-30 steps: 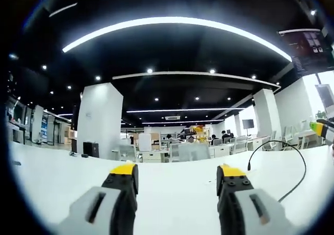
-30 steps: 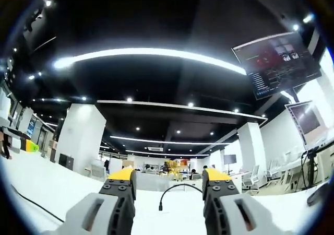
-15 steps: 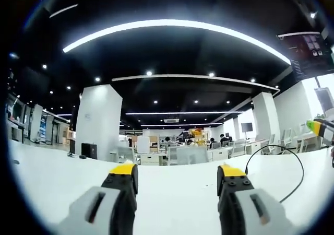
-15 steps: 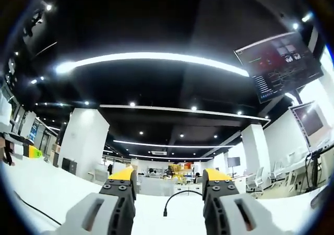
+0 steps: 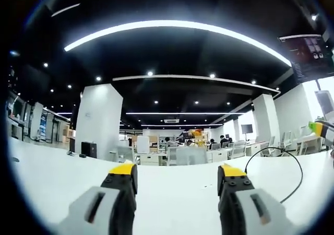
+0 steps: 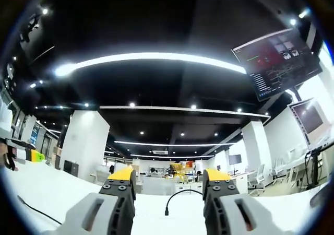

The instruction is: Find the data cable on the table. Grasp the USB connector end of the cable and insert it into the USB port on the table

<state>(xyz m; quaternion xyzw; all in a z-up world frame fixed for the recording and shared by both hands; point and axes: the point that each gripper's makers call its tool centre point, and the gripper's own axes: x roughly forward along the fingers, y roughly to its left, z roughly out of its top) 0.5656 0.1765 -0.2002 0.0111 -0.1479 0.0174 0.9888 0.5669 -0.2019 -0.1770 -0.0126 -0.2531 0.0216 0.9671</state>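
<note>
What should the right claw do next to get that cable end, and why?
Probably ease the right claw forward and down toward the cable end. Its jaws stand open and empty, and the black cable arches off the white table just ahead, framed between them, tip pointing down. Whether that tip is the USB connector is too small to tell.

Cable on table, ahead between right gripper jaws.
</note>
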